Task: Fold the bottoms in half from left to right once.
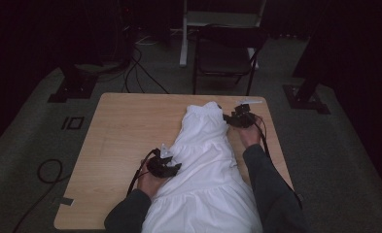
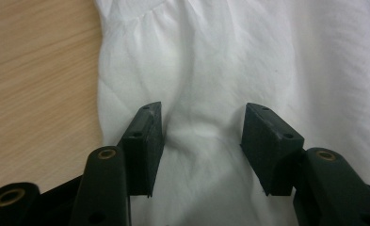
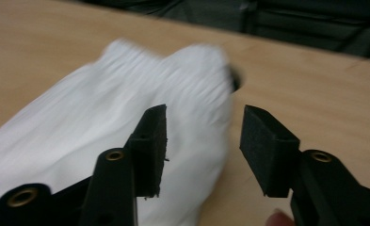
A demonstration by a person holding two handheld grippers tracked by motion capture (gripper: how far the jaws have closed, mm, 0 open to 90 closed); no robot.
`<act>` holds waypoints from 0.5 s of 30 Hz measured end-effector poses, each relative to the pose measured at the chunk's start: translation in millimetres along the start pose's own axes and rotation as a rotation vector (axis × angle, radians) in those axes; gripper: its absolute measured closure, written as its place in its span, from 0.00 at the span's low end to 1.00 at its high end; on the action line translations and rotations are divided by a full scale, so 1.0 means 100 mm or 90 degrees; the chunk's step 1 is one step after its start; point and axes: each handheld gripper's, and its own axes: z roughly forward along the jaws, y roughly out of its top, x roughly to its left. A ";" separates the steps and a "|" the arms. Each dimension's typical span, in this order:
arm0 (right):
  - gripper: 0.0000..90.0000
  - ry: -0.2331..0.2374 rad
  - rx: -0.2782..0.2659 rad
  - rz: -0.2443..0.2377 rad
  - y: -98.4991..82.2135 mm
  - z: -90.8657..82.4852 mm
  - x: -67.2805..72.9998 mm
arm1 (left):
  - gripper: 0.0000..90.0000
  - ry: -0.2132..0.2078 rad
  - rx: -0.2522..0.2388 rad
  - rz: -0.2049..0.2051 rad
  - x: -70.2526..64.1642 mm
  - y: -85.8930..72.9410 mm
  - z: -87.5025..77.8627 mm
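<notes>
High view: white dress (image 1: 205,165) lies lengthwise on the wooden table (image 1: 120,136), hem toward the person; looks like the flattening or pre-fold step.

Left gripper view: left gripper (image 2: 202,129) spread, pads resting on gathered cloth, nothing pinched.

Right gripper view: right gripper (image 3: 204,136) spread at the blurred top edge. Next likely needs closing on that edge.
</notes>
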 end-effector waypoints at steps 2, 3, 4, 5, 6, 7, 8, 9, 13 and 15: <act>0.64 0.024 0.021 -0.030 -0.14 -0.06 0.07 | 0.55 0.006 -0.010 0.009 0.02 0.08 -0.07; 0.64 0.034 0.040 -0.042 -0.22 -0.07 0.11 | 0.55 0.009 -0.021 0.009 0.03 0.13 -0.10; 0.64 0.038 0.052 -0.051 -0.30 -0.07 0.13 | 0.55 0.013 -0.026 0.013 0.06 0.21 -0.13; 0.61 0.047 0.067 -0.045 -0.38 -0.06 0.15 | 0.55 0.016 -0.028 0.014 0.07 0.25 -0.14; 0.59 0.057 0.076 -0.040 -0.43 -0.05 0.14 | 0.55 0.017 -0.035 0.012 0.10 0.32 -0.14; 0.57 0.072 0.086 -0.025 -0.48 -0.03 0.14 | 0.55 0.023 -0.037 0.011 0.12 0.38 -0.13; 0.55 0.082 0.097 -0.016 -0.53 0.00 0.15 | 0.55 0.027 -0.036 0.012 0.14 0.44 -0.11; 0.55 0.083 0.113 -0.018 -0.58 0.04 0.16 | 0.55 0.027 -0.037 0.008 0.15 0.49 -0.07; 0.61 0.082 0.141 -0.030 -0.73 0.14 0.21 | 0.55 0.024 -0.023 0.001 0.15 0.60 0.21; 0.63 0.077 0.132 -0.037 -0.76 0.15 0.25 | 0.56 0.028 -0.009 0.002 0.14 0.59 0.38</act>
